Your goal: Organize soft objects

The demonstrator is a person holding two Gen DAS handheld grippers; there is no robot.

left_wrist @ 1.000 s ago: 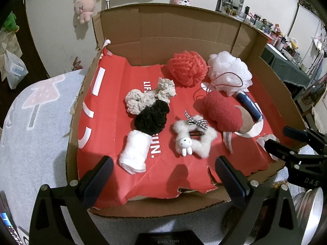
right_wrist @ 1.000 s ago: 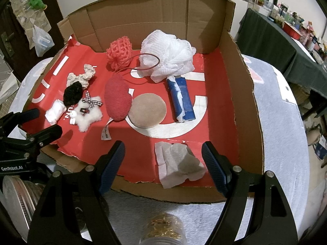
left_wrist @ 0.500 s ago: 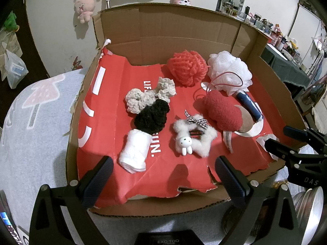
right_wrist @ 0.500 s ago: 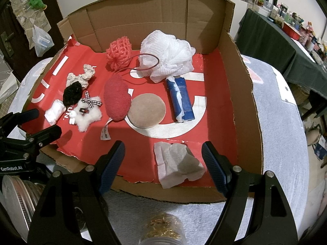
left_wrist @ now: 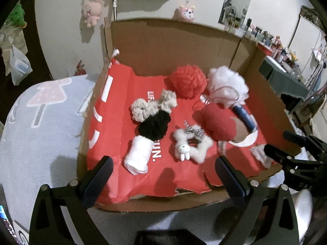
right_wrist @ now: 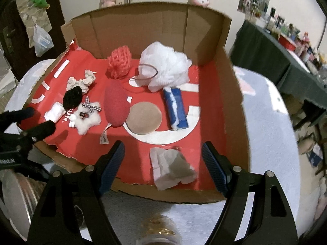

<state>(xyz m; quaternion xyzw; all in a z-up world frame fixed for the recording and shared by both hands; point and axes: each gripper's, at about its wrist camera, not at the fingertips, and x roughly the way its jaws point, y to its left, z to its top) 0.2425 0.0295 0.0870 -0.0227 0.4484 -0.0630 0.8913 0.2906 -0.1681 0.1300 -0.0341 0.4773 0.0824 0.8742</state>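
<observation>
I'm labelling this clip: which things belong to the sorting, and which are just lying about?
Job:
white bath pouf
red knit ball
black scrunchie
fluffy bunny scrunchie
rolled white cloth

Lying about:
pink plush on the wall
hanging plastic bag

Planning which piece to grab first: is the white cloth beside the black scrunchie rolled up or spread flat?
Rolled up: the white cloth lies as a compact cylinder touching the black scrunchie.
</observation>
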